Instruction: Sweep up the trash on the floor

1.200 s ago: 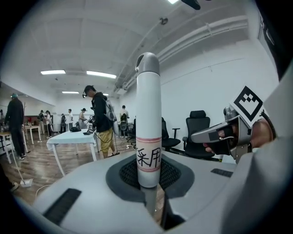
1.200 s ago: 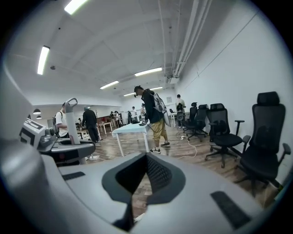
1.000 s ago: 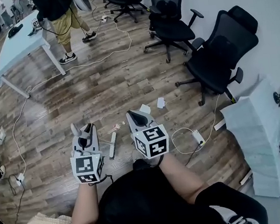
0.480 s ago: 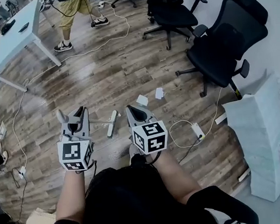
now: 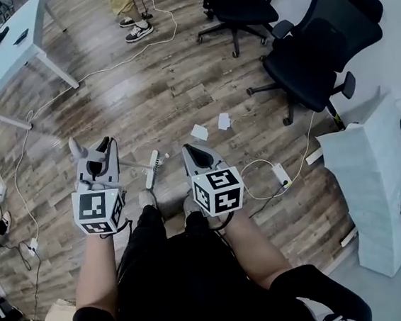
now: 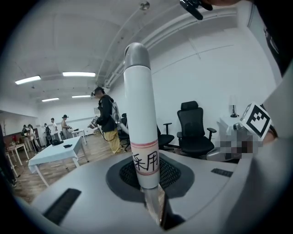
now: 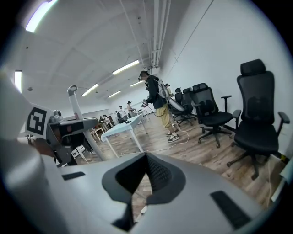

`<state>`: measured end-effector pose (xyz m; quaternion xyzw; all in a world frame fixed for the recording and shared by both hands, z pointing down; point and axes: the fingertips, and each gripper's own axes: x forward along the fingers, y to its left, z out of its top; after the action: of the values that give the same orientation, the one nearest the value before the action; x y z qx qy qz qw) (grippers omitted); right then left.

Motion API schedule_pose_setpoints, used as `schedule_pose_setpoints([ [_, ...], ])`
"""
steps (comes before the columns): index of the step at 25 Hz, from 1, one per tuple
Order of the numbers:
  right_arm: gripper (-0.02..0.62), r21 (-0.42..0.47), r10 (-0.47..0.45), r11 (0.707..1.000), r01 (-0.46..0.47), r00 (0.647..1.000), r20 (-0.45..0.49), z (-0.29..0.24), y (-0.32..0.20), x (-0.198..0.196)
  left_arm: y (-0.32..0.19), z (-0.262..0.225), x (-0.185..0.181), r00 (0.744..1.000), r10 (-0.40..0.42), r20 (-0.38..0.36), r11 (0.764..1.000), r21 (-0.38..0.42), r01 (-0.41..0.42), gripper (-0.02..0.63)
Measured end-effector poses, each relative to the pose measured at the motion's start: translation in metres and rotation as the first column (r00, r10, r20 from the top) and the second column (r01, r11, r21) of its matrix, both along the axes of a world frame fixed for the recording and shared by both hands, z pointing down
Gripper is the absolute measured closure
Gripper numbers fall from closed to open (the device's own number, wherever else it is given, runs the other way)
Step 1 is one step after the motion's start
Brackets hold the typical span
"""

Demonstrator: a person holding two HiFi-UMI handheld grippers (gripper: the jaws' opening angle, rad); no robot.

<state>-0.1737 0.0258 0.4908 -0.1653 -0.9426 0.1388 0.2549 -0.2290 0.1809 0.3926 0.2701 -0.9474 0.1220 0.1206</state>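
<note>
Trash (image 5: 199, 132), two scraps of white paper, lay on the floor (image 5: 143, 91) just beyond the right hand-held gripper (image 5: 198, 155), which was closed on nothing. A broom handle (image 6: 142, 132) was clamped in the left hand-held gripper (image 5: 91, 152). Within the last second that gripper had been carried out leftward. The brush head (image 5: 155, 169) was left short of the paper, so the sweep was judged barely begun.

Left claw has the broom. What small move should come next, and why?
Probably push the broom head forward toward the paper scraps: the left claw is shut on the handle, and the scraps lie on the floor just beyond the brush, not yet gathered.
</note>
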Motion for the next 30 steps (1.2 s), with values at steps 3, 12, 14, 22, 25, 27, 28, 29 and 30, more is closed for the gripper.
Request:
schedule_pose_setpoints([
  [3, 0.581, 0.013, 0.025, 1.0, -0.025, 1.0, -0.002, -0.002, 0.005, -0.004, 0.008, 0.001, -0.011, 1.0, 0.02, -0.01, 1.0, 0.009, -0.02, 0.574],
  [12, 0.581, 0.099, 0.079, 0.992, -0.077, 0.997, -0.013, -0.013, 0.031, -0.015, 0.037, 0.005, -0.027, 0.987, 0.161, -0.008, 0.986, 0.055, -0.16, 0.574],
  [14, 0.581, 0.114, 0.091, 0.99, -0.088, 0.996, -0.023, -0.015, 0.037, -0.018, 0.049, 0.009, -0.033, 0.985, 0.172, -0.01, 0.983, 0.064, -0.171, 0.574],
  [22, 0.581, 0.205, 0.137, 0.971, -0.124, 0.989, -0.051, -0.017, 0.057, -0.028, 0.095, 0.035, -0.065, 0.983, 0.181, -0.016, 0.98, 0.089, -0.179, 0.574],
  [25, 0.581, 0.232, 0.174, 0.96, -0.157, 0.983, -0.054, -0.019, 0.057, -0.029, 0.107, 0.055, -0.075, 0.98, 0.195, -0.029, 0.979, 0.07, -0.193, 0.574],
  [27, 0.581, 0.255, 0.2, 0.951, -0.178, 0.978, -0.063, -0.017, 0.057, -0.027, 0.113, 0.071, -0.081, 0.978, 0.203, -0.052, 0.978, 0.059, -0.2, 0.574],
  [28, 0.581, 0.264, 0.214, 0.946, -0.189, 0.974, -0.07, -0.016, 0.057, -0.025, 0.115, 0.079, -0.083, 0.976, 0.21, -0.062, 0.977, 0.049, -0.207, 0.574],
  [29, 0.581, 0.271, 0.229, 0.941, -0.201, 0.97, -0.077, -0.014, 0.055, -0.022, 0.116, 0.087, -0.084, 0.973, 0.219, -0.068, 0.976, 0.034, -0.217, 0.574],
  [30, 0.581, 0.275, 0.247, 0.937, -0.215, 0.965, -0.085, -0.013, 0.053, -0.019, 0.116, 0.095, -0.085, 0.97, 0.23, -0.073, 0.973, 0.016, -0.23, 0.574],
])
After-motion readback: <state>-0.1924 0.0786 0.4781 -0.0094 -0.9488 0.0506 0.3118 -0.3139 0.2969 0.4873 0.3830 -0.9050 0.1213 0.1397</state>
